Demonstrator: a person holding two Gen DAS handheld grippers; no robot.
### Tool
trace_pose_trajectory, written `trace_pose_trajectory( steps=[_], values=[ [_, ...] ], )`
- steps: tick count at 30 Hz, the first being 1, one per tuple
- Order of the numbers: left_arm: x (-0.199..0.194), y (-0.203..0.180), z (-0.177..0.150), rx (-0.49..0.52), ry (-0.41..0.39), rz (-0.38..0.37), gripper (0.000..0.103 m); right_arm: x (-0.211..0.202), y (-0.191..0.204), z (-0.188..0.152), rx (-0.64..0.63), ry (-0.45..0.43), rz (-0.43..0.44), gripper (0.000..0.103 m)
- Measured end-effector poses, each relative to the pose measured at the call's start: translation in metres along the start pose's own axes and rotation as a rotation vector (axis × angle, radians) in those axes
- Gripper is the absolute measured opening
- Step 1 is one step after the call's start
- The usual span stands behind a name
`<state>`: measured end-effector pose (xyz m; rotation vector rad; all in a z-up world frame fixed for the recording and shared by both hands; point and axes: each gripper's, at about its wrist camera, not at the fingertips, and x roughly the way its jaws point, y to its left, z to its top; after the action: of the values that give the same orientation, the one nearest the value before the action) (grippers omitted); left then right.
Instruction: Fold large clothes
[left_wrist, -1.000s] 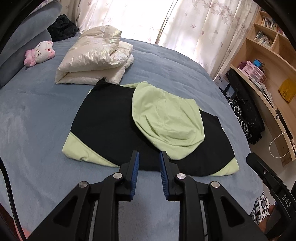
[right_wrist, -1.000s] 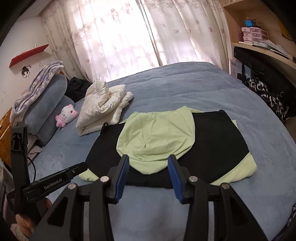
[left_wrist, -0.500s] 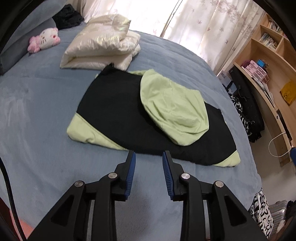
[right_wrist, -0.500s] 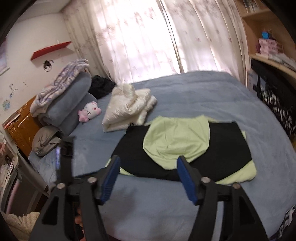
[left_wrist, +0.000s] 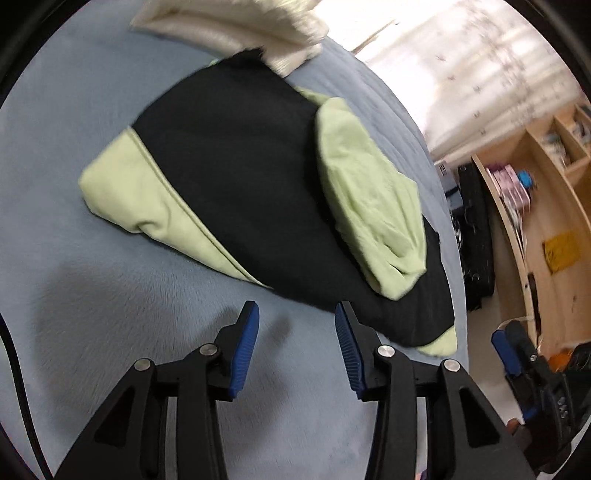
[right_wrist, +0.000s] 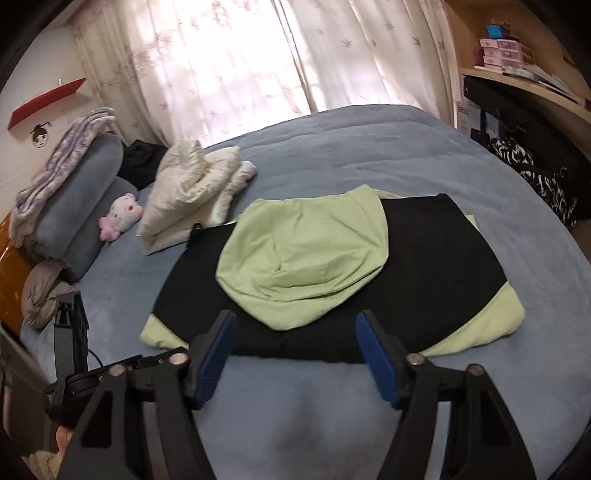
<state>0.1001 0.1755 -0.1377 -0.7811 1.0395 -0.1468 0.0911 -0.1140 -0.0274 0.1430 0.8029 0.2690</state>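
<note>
A black and light-green hooded garment (left_wrist: 251, 177) lies partly folded flat on the blue bed, its green hood (left_wrist: 373, 206) laid over the black body; it also shows in the right wrist view (right_wrist: 424, 273). My left gripper (left_wrist: 295, 325) is open and empty, just short of the garment's near black edge. My right gripper (right_wrist: 295, 328) is open wide and empty, at the near edge below the hood (right_wrist: 306, 251). The right gripper's tip shows at the far right of the left wrist view (left_wrist: 517, 350).
A folded cream jacket (right_wrist: 192, 192) lies at the garment's far left corner, also in the left wrist view (left_wrist: 236, 33). A pink plush toy (right_wrist: 120, 216) and grey pillows (right_wrist: 81, 210) sit left. Wooden shelves (left_wrist: 535, 206) and dark bags (right_wrist: 532, 170) stand right of the bed (right_wrist: 369, 147).
Both grippers have moved down close to the garment's near edge. The left gripper's jaws have opened wider and its view has tilted. The garment has not moved.
</note>
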Motion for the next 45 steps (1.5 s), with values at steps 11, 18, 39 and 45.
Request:
trace_pose_trajectory(
  steps=[11, 18, 39, 45],
  values=[
    [0.055, 0.037, 0.042, -0.161, -0.055, -0.116, 0.042, 0.067, 0.004, 0.011, -0.027, 0.049, 0.031, 0.018],
    [0.067, 0.034, 0.079, -0.178, -0.156, -0.081, 0.034, 0.115, 0.011, 0.035, -0.080, 0.049, 0.003, 0.018],
    [0.031, -0.187, 0.047, 0.644, -0.524, 0.208, 0.007, 0.176, -0.029, 0.000, -0.003, 0.125, 0.134, 0.019],
    [0.071, -0.265, 0.018, 0.845, -0.438, 0.236, 0.008, 0.159, -0.072, 0.007, 0.203, 0.219, 0.321, 0.018]
  ],
)
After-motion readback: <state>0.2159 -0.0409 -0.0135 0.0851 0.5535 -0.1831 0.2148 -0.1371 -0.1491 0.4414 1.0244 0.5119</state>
